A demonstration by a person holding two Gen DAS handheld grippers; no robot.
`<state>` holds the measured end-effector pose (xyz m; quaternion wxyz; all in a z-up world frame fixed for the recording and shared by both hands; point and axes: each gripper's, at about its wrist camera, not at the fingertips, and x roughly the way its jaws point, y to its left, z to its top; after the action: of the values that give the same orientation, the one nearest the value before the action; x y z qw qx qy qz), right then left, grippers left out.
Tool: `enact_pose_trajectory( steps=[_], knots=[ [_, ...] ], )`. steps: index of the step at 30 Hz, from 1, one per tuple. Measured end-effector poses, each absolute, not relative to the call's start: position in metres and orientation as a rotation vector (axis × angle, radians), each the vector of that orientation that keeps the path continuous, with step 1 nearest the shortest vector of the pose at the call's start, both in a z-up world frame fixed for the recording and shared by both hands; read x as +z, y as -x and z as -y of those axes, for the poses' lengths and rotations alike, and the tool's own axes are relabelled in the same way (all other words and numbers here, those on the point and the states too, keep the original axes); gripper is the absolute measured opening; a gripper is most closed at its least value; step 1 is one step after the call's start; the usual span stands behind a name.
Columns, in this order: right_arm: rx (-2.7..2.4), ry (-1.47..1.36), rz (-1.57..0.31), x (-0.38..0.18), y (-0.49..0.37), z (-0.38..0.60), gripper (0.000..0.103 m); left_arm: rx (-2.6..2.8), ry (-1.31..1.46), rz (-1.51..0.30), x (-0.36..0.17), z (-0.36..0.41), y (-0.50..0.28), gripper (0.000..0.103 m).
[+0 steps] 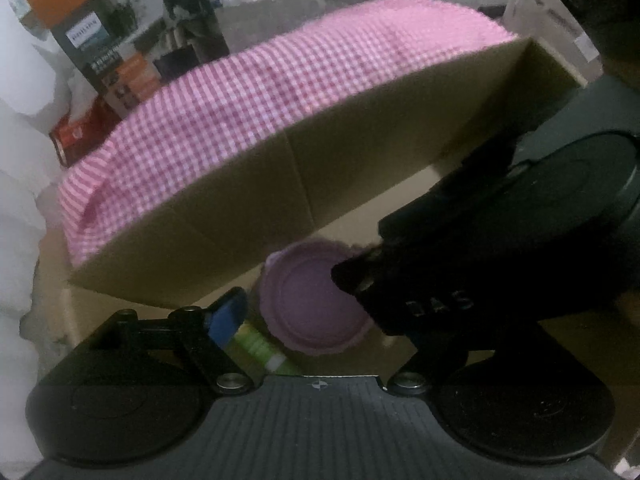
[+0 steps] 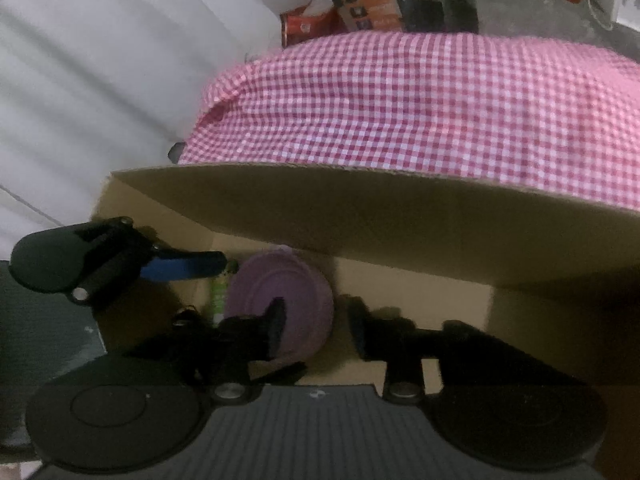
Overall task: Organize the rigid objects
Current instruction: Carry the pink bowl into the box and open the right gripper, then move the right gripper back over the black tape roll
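Right claw [image 2: 316, 330]: your fingers stand spread apart inside the cardboard box [image 2: 400, 232], empty; the left finger hides part of the purple bowl [image 2: 280, 300].
Left claw [image 1: 308, 320]: only your blue-tipped finger [image 1: 226, 316] shows; the right claw's body covers the other, so you cannot tell its state.
Green tube [image 1: 260, 348]: lies beside the bowl, half hidden and blurred.
Box flap: its edge overhangs both claws, leaving little headroom.
Tabletop [image 2: 420, 100]: pink gingham cloth, beyond the flap.
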<state>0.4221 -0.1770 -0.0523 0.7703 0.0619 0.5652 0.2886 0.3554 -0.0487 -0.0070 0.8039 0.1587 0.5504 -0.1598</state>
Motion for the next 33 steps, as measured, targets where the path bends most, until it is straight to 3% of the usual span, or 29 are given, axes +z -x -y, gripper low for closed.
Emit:
enact_pose_trajectory(
  steps=[9,13,18,22,26,33],
  knots=[
    [0.629,-0.174,-1.072,0.016,-0.369,0.21,0.044,-0.319,-0.32,-1.034,0.054,0.045,-0.311,0.082],
    [0.624,-0.186,-0.952,0.054,-0.327,0.232,0.055,-0.315,-0.282,-0.952,0.087,0.04,-0.28,0.084],
    [0.639,-0.224,-0.815,0.093,-0.265,0.267,0.069,-0.321,-0.256,-0.821,0.12,0.03,-0.227,0.098],
    [0.654,-0.249,-0.716,0.11,-0.206,0.29,0.081,-0.339,-0.236,-0.733,0.139,0.022,-0.171,0.103],
    [0.695,-0.286,-0.663,0.107,-0.154,0.306,0.098,-0.34,-0.198,-0.709,0.135,0.015,-0.124,0.103],
    [0.724,-0.331,-0.701,0.067,-0.087,0.31,0.098,-0.38,-0.015,-0.798,0.079,-0.005,-0.075,0.103]
  ],
)
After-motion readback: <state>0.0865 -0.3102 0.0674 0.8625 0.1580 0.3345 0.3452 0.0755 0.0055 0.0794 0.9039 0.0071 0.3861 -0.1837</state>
